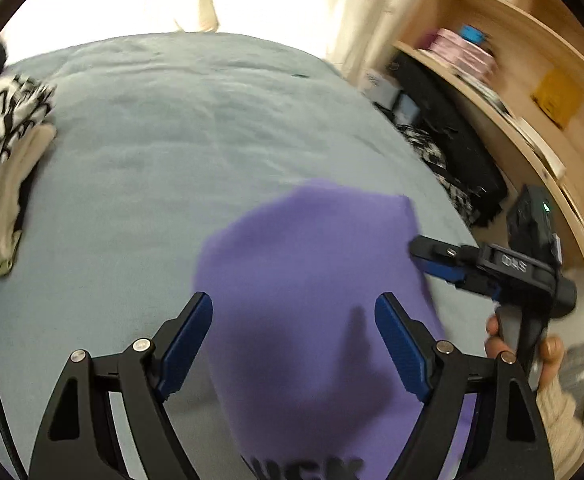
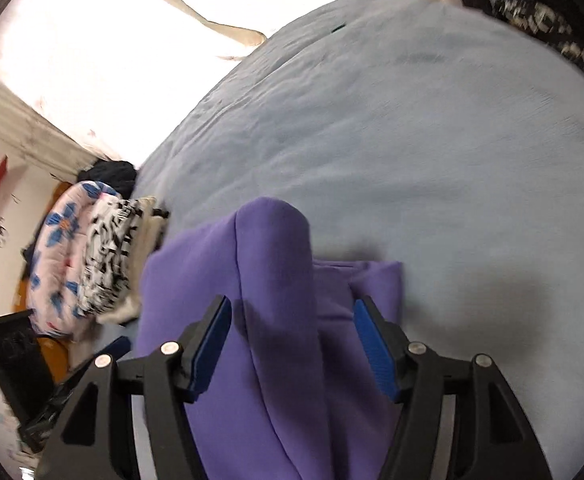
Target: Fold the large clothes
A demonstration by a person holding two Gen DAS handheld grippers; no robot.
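Note:
A purple garment (image 1: 311, 280) lies on a grey-blue bed (image 1: 172, 140), with dark lettering at its near edge. My left gripper (image 1: 293, 312) is open above it, a finger on each side of the cloth. My right gripper (image 2: 292, 316) is open too, over a raised fold of the same purple garment (image 2: 276, 280). The right gripper also shows in the left wrist view (image 1: 435, 258) at the garment's right edge, held by a hand.
A stack of folded clothes, black-and-white patterned on top (image 1: 0, 140), sits at the bed's left; it also shows in the right wrist view (image 2: 108, 256) beside a floral cushion (image 2: 60, 248). Wooden shelves (image 1: 511, 80) and dark bags (image 1: 451, 140) stand right of the bed.

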